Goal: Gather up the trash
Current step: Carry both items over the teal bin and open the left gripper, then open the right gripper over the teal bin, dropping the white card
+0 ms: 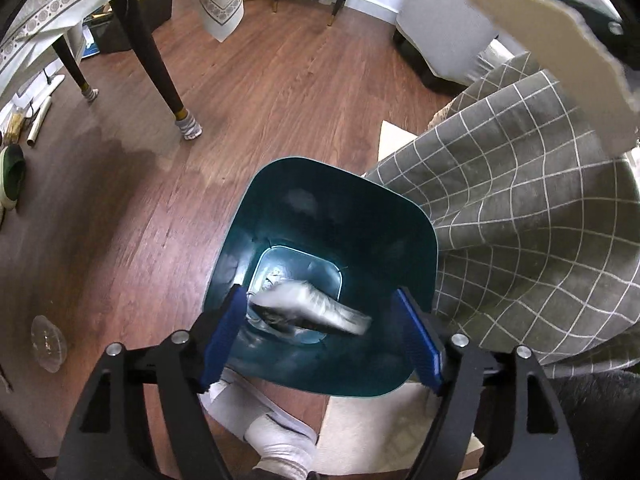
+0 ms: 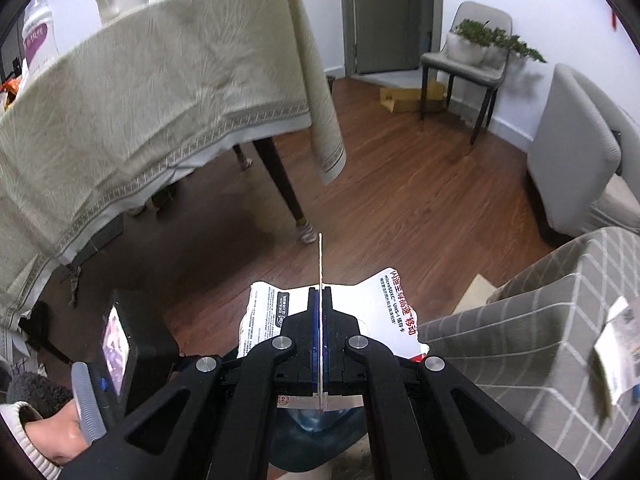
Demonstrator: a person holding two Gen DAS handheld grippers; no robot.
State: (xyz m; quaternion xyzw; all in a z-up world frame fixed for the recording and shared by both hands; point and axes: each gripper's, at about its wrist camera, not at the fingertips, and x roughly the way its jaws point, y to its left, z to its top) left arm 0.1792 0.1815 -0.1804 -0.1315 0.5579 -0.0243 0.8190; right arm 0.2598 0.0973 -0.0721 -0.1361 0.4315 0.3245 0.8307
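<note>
Your left gripper [image 1: 320, 332] is hanging wide open over the teal trash bin [image 1: 256, 208], a blurred wrapper [image 1: 312, 308] inside at six o'clock, while your right gripper [image 2: 320, 300] is pinching a thin card [image 2: 320, 256] edge-on at twelve o'clock.
</note>
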